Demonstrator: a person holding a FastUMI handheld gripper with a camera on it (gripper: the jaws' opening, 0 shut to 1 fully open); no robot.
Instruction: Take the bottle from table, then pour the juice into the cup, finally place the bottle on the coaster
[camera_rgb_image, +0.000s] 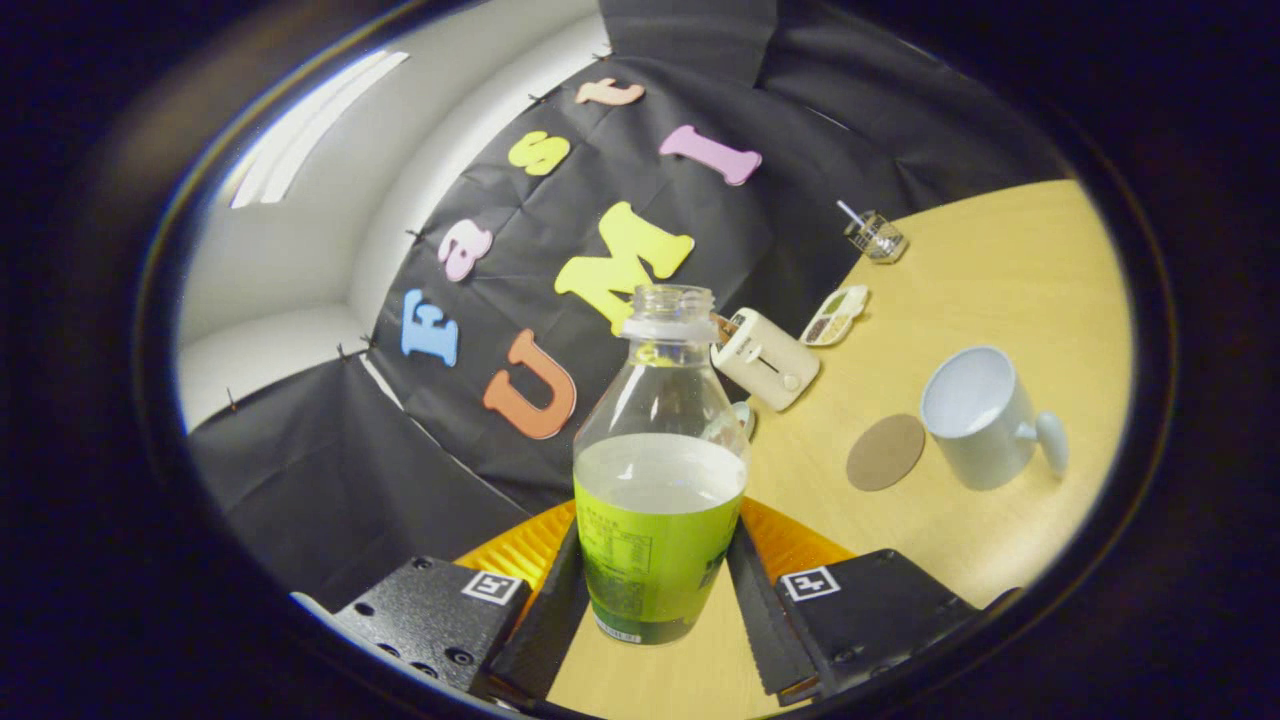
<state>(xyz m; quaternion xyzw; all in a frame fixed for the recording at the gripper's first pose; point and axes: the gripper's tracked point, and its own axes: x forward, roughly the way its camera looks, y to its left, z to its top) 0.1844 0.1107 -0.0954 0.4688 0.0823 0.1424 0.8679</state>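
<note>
A clear plastic bottle (658, 480) with a green label and no cap stands between my two black fingers (556, 590), about half full of pale liquid. My gripper (655, 600) is shut on the bottle's lower body, both pads pressing its sides. The view is tilted and the bottle's base hangs a little above the wooden table (990, 270). Beyond the fingers to the right stands a white cup (982, 418), upright and looking empty, its handle pointing away from the bottle. A round brown coaster (885, 452) lies flat on the table just beside the cup, between the cup and the bottle.
A cream toaster (765, 358) stands behind the bottle. A small white dish of seasonings (836, 315) lies past it, and a glass container with a straw-like stick (875, 236) sits near the table's far edge. The black cloth wall closes the back.
</note>
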